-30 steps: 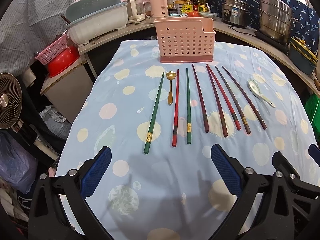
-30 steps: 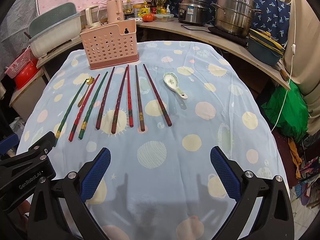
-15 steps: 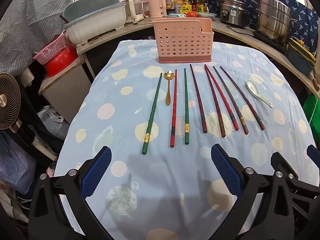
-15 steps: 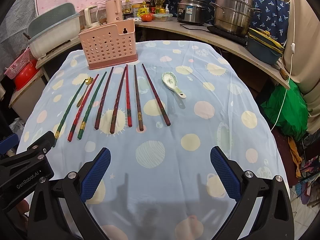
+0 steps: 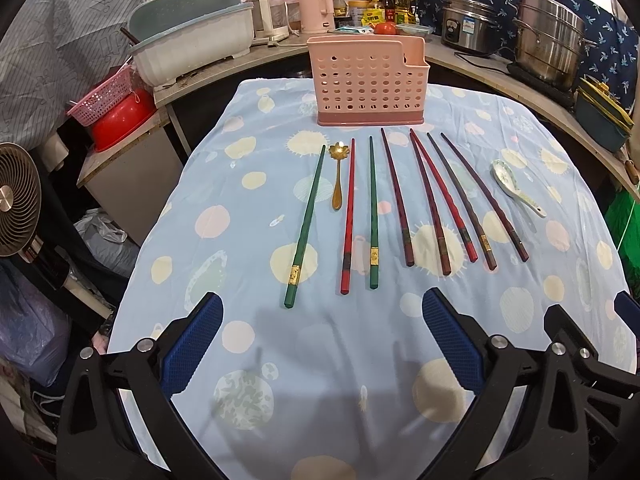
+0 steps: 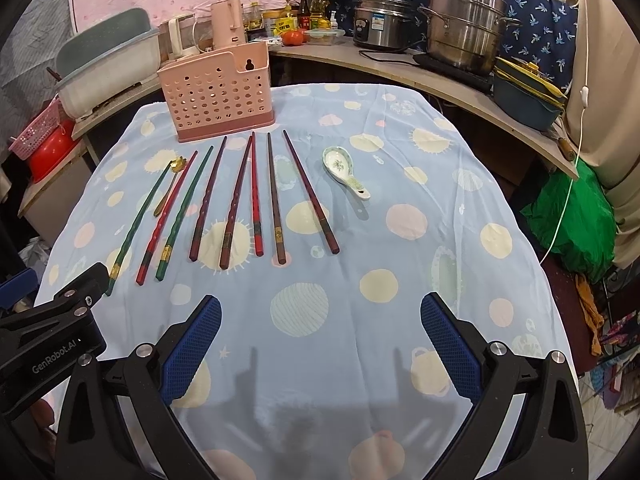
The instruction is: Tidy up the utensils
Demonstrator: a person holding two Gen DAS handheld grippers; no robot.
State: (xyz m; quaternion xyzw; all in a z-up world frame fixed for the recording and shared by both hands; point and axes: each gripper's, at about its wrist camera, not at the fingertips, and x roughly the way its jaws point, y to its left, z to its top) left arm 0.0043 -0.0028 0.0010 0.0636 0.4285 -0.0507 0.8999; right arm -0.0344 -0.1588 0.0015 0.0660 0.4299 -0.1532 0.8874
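Observation:
A pink perforated utensil holder (image 5: 370, 80) (image 6: 218, 90) stands upright at the far end of the table. Several chopsticks lie side by side in front of it: green ones (image 5: 306, 224) (image 6: 184, 210), red ones (image 5: 348, 216) (image 6: 255, 196) and dark brown ones (image 5: 484, 196) (image 6: 310, 190). A gold spoon (image 5: 338, 176) (image 6: 170, 184) lies among the left chopsticks. A white ceramic spoon (image 5: 516, 186) (image 6: 346, 172) lies to the right. My left gripper (image 5: 320, 334) and right gripper (image 6: 320, 334) are both open and empty, above the near part of the table.
The table carries a light blue spotted cloth (image 5: 248, 320) (image 6: 440, 240). A counter behind holds a dish basin (image 5: 192, 48), a kettle (image 5: 316, 6), a rice cooker (image 6: 382, 22) and a steel pot (image 6: 466, 26). A fan (image 5: 16, 200) stands at the left.
Both grippers have drawn back slightly toward the near side of the table; the utensils appear a little farther away. Nothing on the table has moved.

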